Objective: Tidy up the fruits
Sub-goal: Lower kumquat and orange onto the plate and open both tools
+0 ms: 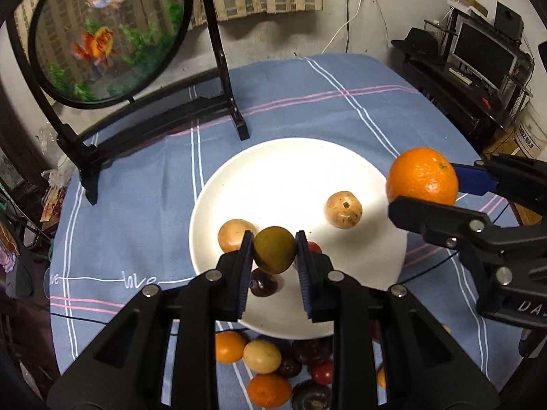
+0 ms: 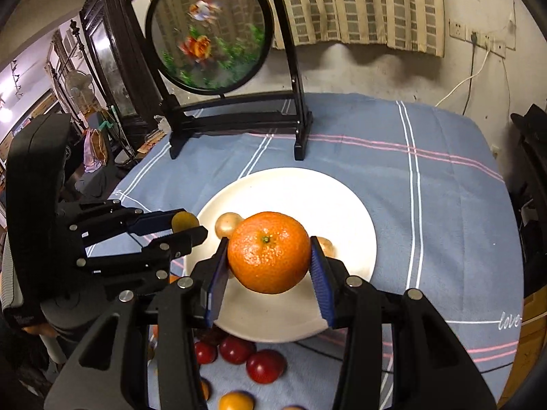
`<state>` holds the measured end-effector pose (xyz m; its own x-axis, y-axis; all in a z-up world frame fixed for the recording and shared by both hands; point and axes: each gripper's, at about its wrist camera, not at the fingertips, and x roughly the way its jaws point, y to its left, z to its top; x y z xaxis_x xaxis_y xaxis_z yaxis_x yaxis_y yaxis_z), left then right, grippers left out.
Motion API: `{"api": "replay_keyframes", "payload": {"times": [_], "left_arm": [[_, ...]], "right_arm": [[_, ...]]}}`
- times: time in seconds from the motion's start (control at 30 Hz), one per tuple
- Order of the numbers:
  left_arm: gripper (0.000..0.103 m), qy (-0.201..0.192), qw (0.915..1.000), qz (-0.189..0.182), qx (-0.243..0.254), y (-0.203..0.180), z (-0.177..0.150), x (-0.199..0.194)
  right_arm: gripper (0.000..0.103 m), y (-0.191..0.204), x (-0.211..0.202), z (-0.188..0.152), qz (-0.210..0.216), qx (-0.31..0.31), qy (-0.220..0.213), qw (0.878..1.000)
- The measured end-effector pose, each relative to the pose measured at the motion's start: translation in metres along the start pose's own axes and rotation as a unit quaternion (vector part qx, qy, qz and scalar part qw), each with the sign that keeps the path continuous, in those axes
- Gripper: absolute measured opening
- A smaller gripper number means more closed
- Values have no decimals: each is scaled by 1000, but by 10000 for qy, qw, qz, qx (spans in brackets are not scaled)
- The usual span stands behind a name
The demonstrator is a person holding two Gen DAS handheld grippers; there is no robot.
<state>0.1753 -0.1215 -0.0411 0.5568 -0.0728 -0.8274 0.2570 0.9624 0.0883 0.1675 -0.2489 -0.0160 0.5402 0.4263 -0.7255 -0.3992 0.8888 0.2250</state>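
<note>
My left gripper point(image 1: 274, 251) is shut on an olive-brown round fruit point(image 1: 274, 249) and holds it above the near part of the white plate point(image 1: 290, 164). My right gripper point(image 2: 270, 256) is shut on a large orange point(image 2: 269, 252) above the plate point(image 2: 342, 205); the orange also shows in the left wrist view point(image 1: 422, 176) at the plate's right rim. Two tan fruits point(image 1: 343, 209) point(image 1: 234, 234) lie on the plate, with a dark one point(image 1: 263, 283) under my left gripper. The left gripper point(image 2: 184, 227) shows at the plate's left edge.
Loose fruits lie on the blue checked tablecloth point(image 1: 307, 102) in front of the plate: oranges point(image 1: 229, 346), a tan one point(image 1: 261, 356), red ones point(image 2: 266, 365) and dark ones. A round goldfish screen on a black stand point(image 1: 109, 34) stands at the table's back left. Shelves with a monitor point(image 1: 485, 54) are at right.
</note>
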Motion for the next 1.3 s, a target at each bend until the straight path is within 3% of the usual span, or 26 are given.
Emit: {"api": "replay_keyframes", "payload": {"times": [0.53,1.3], "left_arm": [[25,356,9991,183,98,9,3,59],[25,166,9997,159,-37,10,10,50]], "right_arm": [[45,-20,76,24,93,189,445,9988],[45,-16,86,29,218,114,479,9985]]}}
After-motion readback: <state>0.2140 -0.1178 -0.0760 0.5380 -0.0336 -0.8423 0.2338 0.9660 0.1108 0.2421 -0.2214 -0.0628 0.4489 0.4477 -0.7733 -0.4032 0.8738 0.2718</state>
